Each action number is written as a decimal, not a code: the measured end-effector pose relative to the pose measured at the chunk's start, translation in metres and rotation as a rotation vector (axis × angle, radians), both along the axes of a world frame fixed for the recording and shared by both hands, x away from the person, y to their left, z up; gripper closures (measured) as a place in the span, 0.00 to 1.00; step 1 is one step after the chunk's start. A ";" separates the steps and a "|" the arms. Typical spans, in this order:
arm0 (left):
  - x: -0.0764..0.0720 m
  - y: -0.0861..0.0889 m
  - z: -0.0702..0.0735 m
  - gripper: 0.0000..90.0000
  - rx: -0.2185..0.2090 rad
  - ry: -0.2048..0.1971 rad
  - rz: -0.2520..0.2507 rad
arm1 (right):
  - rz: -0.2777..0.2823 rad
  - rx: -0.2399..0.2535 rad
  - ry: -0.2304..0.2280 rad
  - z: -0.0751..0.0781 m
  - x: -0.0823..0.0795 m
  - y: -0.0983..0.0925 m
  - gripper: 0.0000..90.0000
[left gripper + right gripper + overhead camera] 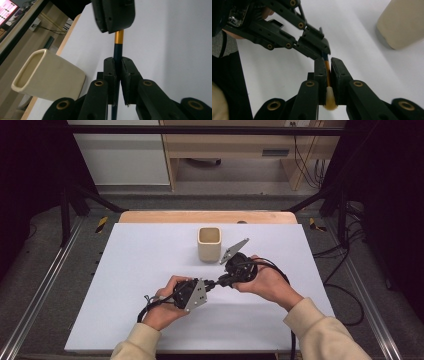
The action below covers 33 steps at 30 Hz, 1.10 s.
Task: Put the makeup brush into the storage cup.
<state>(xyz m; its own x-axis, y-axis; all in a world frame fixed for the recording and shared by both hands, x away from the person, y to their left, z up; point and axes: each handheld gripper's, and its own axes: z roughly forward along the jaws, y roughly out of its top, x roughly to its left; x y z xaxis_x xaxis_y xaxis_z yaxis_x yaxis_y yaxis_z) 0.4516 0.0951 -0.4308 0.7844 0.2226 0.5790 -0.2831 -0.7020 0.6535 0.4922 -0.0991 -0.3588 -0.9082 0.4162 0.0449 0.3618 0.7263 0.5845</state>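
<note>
A thin brush (pixel 118 48) with a dark handle, a gold ferrule (pixel 327 71) and pale bristles (pixel 330 98) is held between both grippers above the white board. My left gripper (pixel 118 60) is shut on the dark handle. My right gripper (pixel 328 61) faces it tip to tip and is shut on the ferrule, with the bristles lying back between its jaws. In the high view the two grippers meet near the board's middle, the left gripper (pixel 211 283) beside the right gripper (pixel 223 280).
A cream square cup (pixel 209 243) stands upright and empty just beyond the grippers, also seen as the cup (pixel 47 75) in the left gripper view. The white board (pixel 130 270) lies on a wooden table. Dark frame rails and cables run along both sides.
</note>
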 end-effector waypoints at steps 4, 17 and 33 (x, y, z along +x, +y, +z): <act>0.000 -0.001 -0.001 0.92 0.005 0.004 -0.003 | 0.003 0.011 -0.028 -0.002 0.000 0.002 0.63; 0.001 0.003 0.000 0.92 -0.015 0.021 0.021 | 0.035 -0.005 -0.107 -0.002 -0.006 0.003 0.38; 0.003 0.008 0.000 0.92 -0.016 0.022 0.036 | 0.047 -0.023 -0.138 -0.003 -0.008 0.000 0.24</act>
<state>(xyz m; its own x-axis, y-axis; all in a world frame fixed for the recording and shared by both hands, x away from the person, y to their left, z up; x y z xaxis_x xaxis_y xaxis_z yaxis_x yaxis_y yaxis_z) 0.4543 0.1035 -0.4304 0.7881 0.2599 0.5580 -0.2438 -0.7005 0.6707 0.4844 -0.0986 -0.3617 -0.9235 0.3728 -0.0906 0.2447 0.7542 0.6094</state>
